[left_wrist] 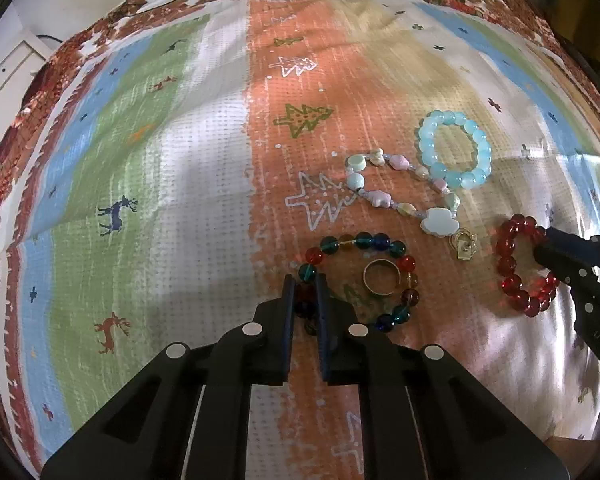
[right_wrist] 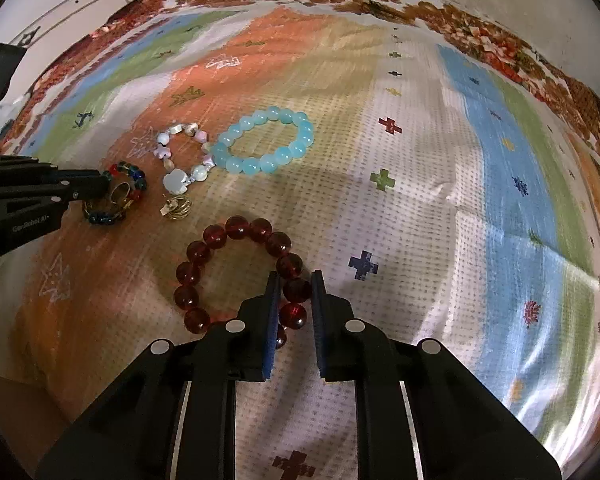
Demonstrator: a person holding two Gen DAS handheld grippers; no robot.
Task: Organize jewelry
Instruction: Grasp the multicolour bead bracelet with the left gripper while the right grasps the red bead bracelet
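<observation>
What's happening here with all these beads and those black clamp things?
A person is sorting jewelry on a patterned tablecloth with two tools. The left hand-held gripper is closed on the multicolored bead bracelet, which has a gold ring lying inside it. The right hand-held gripper is closed on the red bead bracelet. The light blue bracelet lies untouched.

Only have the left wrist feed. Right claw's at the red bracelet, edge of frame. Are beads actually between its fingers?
Observer: Yes. The right claw straddles the near right side of the red bracelet; one bead sits between the fingers. Contact unclear.
Operator: Loop intact?
Observer: Full closed ring, flat on the cloth, touching no other piece.
Operator: Anything right of it?
Observer: Only patterned cloth; a dark blue cross print lies just beyond the claw.
</observation>
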